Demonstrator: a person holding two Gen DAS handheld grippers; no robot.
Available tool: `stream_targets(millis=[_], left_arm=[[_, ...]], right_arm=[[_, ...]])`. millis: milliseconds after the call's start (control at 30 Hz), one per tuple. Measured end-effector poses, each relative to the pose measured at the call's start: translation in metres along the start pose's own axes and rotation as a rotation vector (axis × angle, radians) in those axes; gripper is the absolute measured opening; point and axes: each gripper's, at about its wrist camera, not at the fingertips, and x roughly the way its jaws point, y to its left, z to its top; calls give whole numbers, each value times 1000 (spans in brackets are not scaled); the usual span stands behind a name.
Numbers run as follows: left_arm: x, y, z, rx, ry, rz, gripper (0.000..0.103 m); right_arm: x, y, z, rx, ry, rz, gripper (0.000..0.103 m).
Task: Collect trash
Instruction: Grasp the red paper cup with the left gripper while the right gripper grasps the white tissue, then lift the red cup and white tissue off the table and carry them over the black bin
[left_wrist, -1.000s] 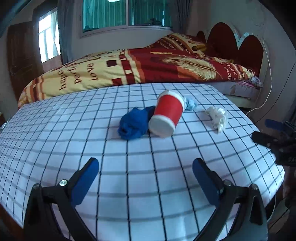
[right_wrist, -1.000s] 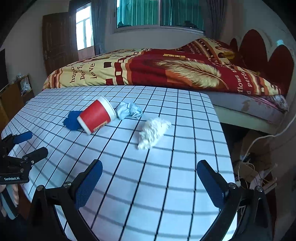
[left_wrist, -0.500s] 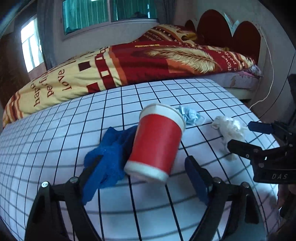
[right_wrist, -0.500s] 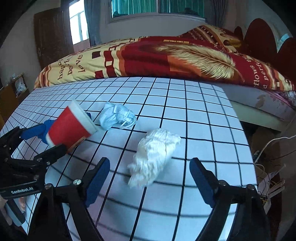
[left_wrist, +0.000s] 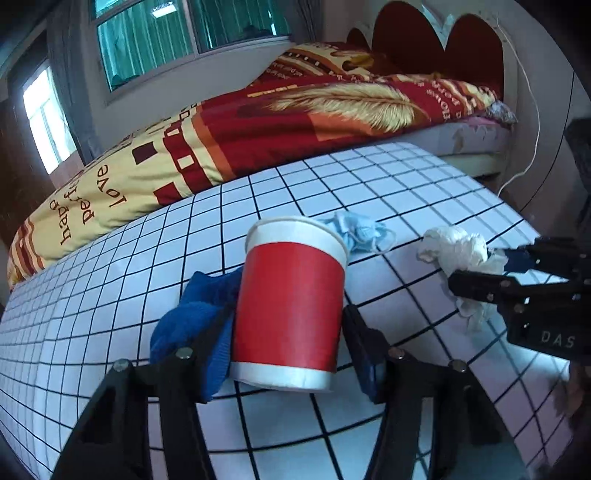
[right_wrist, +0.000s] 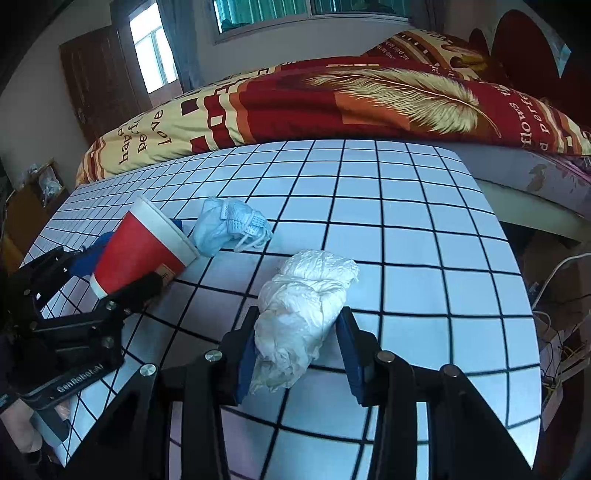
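Both grabs are being made at once. The left gripper (left_wrist: 286, 350) is closing around the red paper cup (left_wrist: 290, 306), which is lying on its side on the checked desk (left_wrist: 110, 295), mouth pointing away at 12 o'clock; the jaws have just been closing and are now sitting against the cup's sides near its base, so it looks grasped. A blue cloth (left_wrist: 195, 321) is bunched at the cup's 9 o'clock, touching the left finger. The right gripper (right_wrist: 295, 350) is likewise closing on the white crumpled tissue (right_wrist: 303, 314); its left pad is pressing in, while its right pad is meeting only the edge. A pale blue face mask (right_wrist: 229, 229) is lying at the tissue's 11 o'clock, untouched.

Next, both pieces probably need lifting clear and carrying to a bin, though none is in view.

Compared with a second ago, both grippers are much nearer their targets, which then were lying well ahead of wide-open jaws.
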Motion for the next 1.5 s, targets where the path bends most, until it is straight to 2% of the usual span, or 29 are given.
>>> stream_targets(millis=[333,767,1000,1500], left_arm=[[-37,-1,-12,-70,-74,-30,58],[-63,-10,-45,-81,-75,-48,57],[-83,-24,-57,-74,-78,-66,57],[-130,-71,-77,-66,-85,-136,57]], right_arm=[[-23,-10,-12,-3,-22,-6,43],[-49,-2,-36,-55,-33,-27,42],[-80,2,-62,-92,-51,-54,41],[-173,-3,-108,-75,-140,-76,40]])
